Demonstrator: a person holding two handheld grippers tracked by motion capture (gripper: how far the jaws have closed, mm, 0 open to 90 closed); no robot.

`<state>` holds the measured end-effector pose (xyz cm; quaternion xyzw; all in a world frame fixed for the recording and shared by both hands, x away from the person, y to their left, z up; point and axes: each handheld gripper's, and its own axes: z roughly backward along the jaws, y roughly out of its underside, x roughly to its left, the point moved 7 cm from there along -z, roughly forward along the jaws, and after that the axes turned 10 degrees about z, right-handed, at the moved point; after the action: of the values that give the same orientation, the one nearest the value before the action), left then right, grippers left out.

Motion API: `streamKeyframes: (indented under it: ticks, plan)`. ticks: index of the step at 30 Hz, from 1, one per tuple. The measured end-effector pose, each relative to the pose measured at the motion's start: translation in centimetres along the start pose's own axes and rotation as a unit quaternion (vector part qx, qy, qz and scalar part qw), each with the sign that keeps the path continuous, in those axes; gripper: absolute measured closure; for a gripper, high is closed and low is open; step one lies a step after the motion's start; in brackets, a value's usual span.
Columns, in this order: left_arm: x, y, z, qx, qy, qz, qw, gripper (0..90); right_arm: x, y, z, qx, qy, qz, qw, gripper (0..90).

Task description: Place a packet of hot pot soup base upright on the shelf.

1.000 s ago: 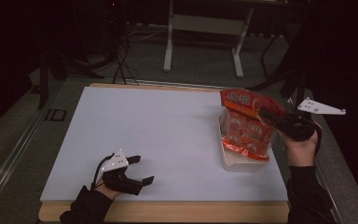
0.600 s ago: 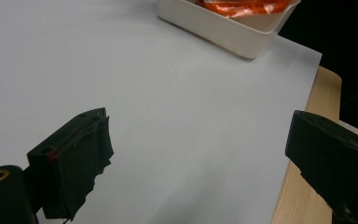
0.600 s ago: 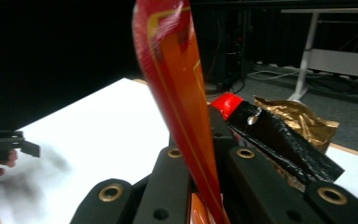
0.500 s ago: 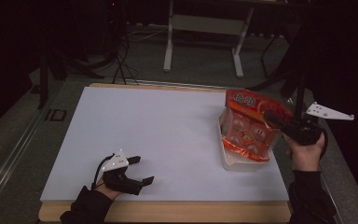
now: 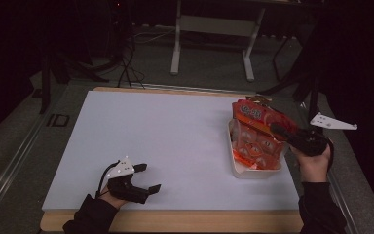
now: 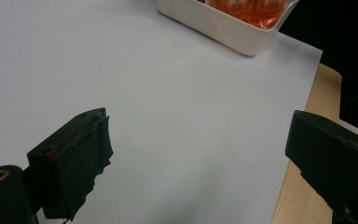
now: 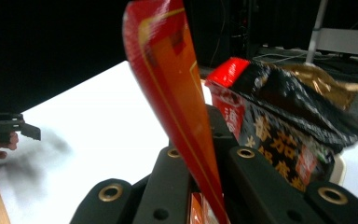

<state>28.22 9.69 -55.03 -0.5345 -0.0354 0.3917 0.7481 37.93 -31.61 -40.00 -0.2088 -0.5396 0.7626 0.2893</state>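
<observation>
The right gripper (image 5: 283,132) is gripping the glossy orange-red plastic snack packet (image 5: 254,137), which is standing tilted in the shallow white plastic tray (image 5: 253,171) at the right side of the white-covered desk (image 5: 175,141). In the right gripper view its jaws are clenched on a thin red-and-gold flap of that packet (image 7: 177,88), which is rising between them, so the step in hand looks like either lifting the packet out of the tray or settling it in; the pictures alone are not showing which. Just behind the flap a second packet, black and red foil with a crumpled gold top (image 7: 289,112), is leaning in the same tray, touching or nearly touching the first. The tray is therefore holding at least these two packets, and through the clear front of the orange one, round orange pieces are showing; their kind is too small to tell. The left gripper (image 5: 139,183) is resting low on the near left of the desk, well apart from the tray, with its jaws spread wide and grasping nothing; in the left gripper view a corner of the tray (image 6: 233,35) is lying far ahead. If the packet is coming out, the next move is probably calling for a straight upward lift, keeping the pinch firm on the slippery film and steering clear of the black packet and the tray's wall, which could be dragged along.
</observation>
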Motion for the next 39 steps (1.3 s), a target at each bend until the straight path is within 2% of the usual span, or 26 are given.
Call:
streamKeyframes:
  ticks: [4,6,8,11,13,16,19,21,25,30,34,39]
  plan:
    - [0.0,0.1,-0.1,0.004,0.001,0.0,1.0,6.7,-0.4,0.9,0.3,-0.004,-0.001,-0.012,0.9999,90.0]
    - [0.0,0.2,-0.2,0.005,0.001,0.0,1.0,6.7,-0.6,1.6,0.3,0.007,0.006,-0.011,0.9999,90.0]
    - [0.0,0.2,-0.2,0.006,0.001,0.001,1.0,6.7,-0.9,2.3,0.5,0.005,0.001,-0.02,0.9998,89.9]
    - [0.0,0.3,-0.3,0.007,0.002,0.002,1.0,6.7,-1.5,3.5,1.0,0.018,0.015,-0.022,0.9995,89.9]
    - [0.0,0.3,-0.4,0.008,0.001,0.002,1.0,6.7,-1.9,4.3,1.4,0.022,0.014,-0.032,0.9991,89.8]
    - [0.0,0.3,-0.4,0.008,0.002,0.002,1.0,6.7,-2.1,4.7,1.8,0.024,0.017,-0.036,0.9989,89.4]
    - [0.0,0.3,-0.4,0.007,0.001,0.002,1.0,6.7,-2.0,4.7,1.6,0.033,0.024,-0.034,0.9986,85.0]
    - [0.1,0.3,-0.4,0.007,0.001,0.003,1.0,6.7,-1.9,4.4,1.6,0.027,0.018,-0.037,0.9988,80.1]
    - [0.1,0.3,-0.4,0.007,0.002,0.003,1.0,6.7,-1.6,3.5,1.8,0.027,0.032,-0.029,0.9987,72.6]
    - [0.0,0.3,-0.4,0.007,0.003,0.003,1.0,6.7,-1.3,0.9,2.8,-0.006,0.045,-0.016,0.9988,64.9]
    - [0.0,0.3,-0.4,0.007,0.002,0.002,1.0,6.7,-1.1,-0.7,3.5,-0.021,0.055,-0.001,0.9982,57.8]
    - [0.0,0.4,-0.3,0.008,0.002,0.002,1.0,6.7,-0.5,-2.7,4.2,-0.042,0.053,0.017,0.9976,48.8]
